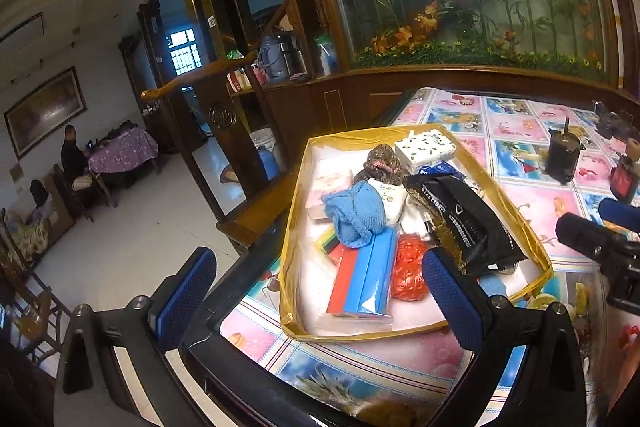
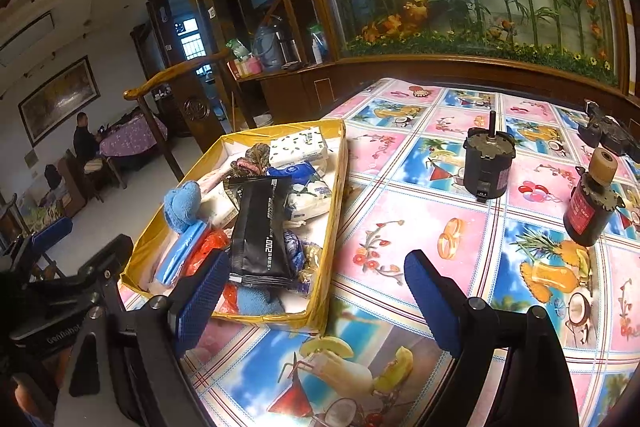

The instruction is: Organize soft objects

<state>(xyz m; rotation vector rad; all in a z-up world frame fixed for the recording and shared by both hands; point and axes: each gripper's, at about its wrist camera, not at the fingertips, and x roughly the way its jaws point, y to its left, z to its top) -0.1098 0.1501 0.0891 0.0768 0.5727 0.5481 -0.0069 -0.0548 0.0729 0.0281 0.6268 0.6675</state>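
Box [image 1: 496, 183] with yellow rim, heaped with soft packets and cloths.

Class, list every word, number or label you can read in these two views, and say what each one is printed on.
"200" on the black packet.
"ce", the end of a word, on the white tissue pack.
"GenRobot", faint, on the left gripper.
White print on the red can: too blurred.
Digits along the black packet's edge in the left wrist view: too small.
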